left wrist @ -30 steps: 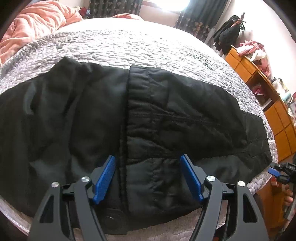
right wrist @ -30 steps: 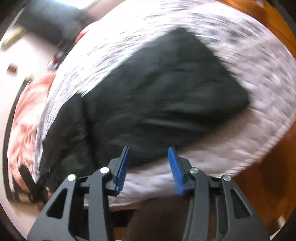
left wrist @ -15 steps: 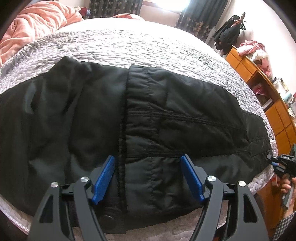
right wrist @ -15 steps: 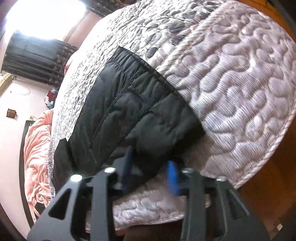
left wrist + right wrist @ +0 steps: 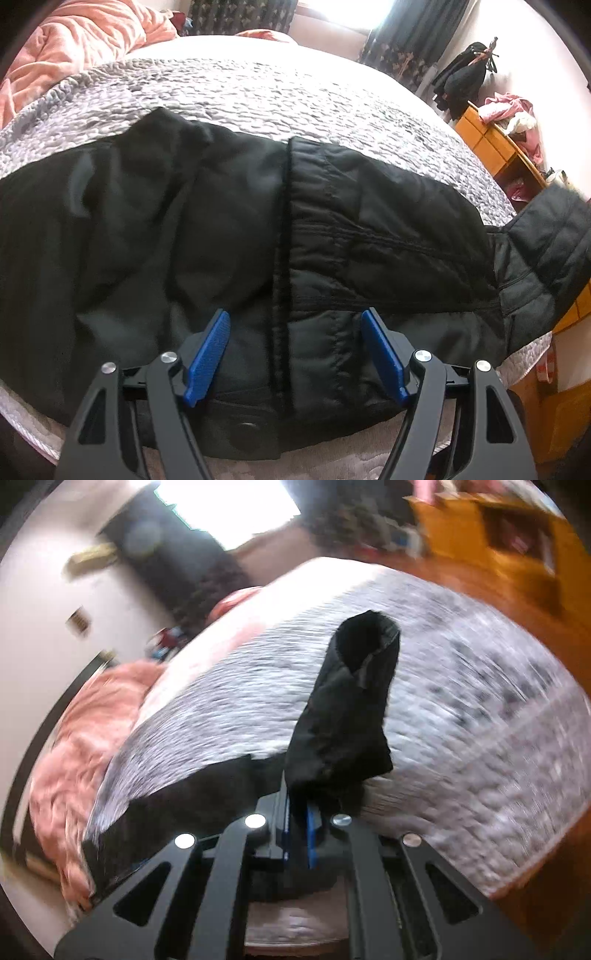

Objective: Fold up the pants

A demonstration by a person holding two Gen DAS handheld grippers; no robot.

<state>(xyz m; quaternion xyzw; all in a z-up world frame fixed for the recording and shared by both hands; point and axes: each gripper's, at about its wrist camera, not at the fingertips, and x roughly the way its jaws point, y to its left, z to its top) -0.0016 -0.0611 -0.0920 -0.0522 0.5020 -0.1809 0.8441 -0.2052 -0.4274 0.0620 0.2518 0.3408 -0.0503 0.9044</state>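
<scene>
Black pants [image 5: 258, 236] spread flat across the grey quilted bedspread [image 5: 258, 88], waistband end near the camera at 6 o'clock, legs running out toward 3 o'clock, presumably laid out so a lengthwise fold can go cleanly. Left gripper [image 5: 295, 350] poised low over the waistband, blue pads well apart, straddling the centre seam, pressing on nothing; likely waiting to pin or pinch that end. Right gripper [image 5: 297, 834] clamped tight on the leg cuff [image 5: 347, 716], jaws just closed onto the cloth, cuff raised off the bed and standing toward 12 o'clock in the right wrist view, probably to carry it back over the waistband.
</scene>
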